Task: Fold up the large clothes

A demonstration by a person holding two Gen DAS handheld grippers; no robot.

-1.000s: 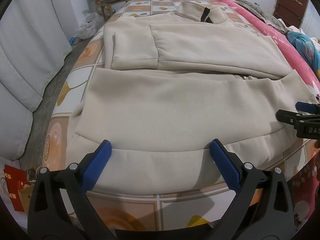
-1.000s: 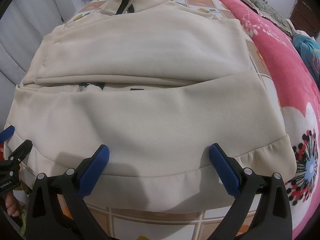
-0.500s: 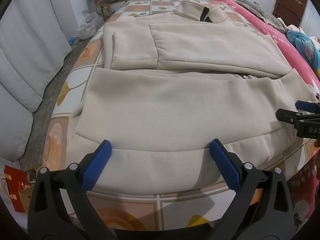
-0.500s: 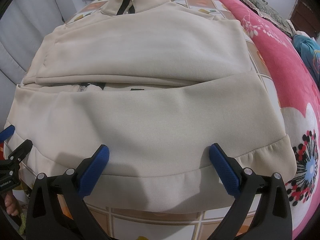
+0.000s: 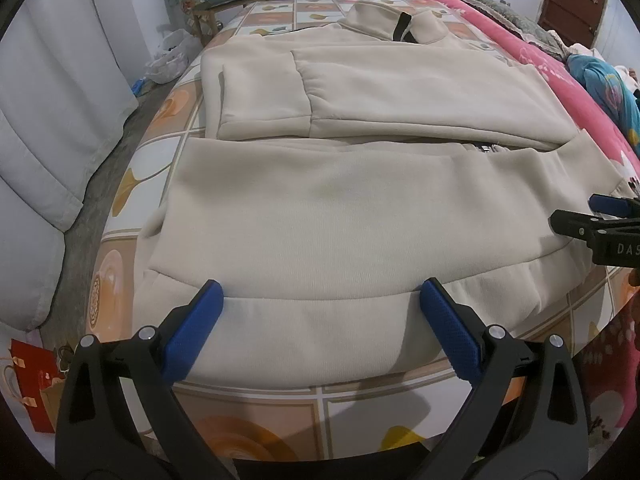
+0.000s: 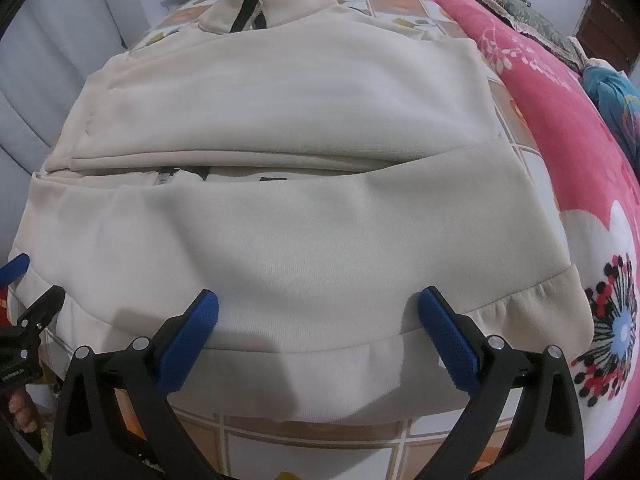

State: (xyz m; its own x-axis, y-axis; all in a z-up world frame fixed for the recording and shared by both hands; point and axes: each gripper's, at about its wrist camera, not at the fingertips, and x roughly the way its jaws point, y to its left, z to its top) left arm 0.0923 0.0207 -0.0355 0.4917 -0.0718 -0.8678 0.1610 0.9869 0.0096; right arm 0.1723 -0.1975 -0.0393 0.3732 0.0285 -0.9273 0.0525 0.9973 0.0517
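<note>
A large cream zip jacket lies flat on the bed, collar far, ribbed hem near. Both sleeves are folded across the chest; a dark zipper shows between the folds. It also fills the right wrist view. My left gripper is open, its blue pads just above the hem's left part. My right gripper is open over the hem's right part. The right gripper shows at the right edge of the left wrist view; the left gripper shows at the left edge of the right wrist view.
The bed has a tiled orange-and-white sheet. A pink floral blanket lies along the right side. Grey cushions stand at the left beyond a floor gap. A red paper bag sits on the floor. A chair stands beyond the bed.
</note>
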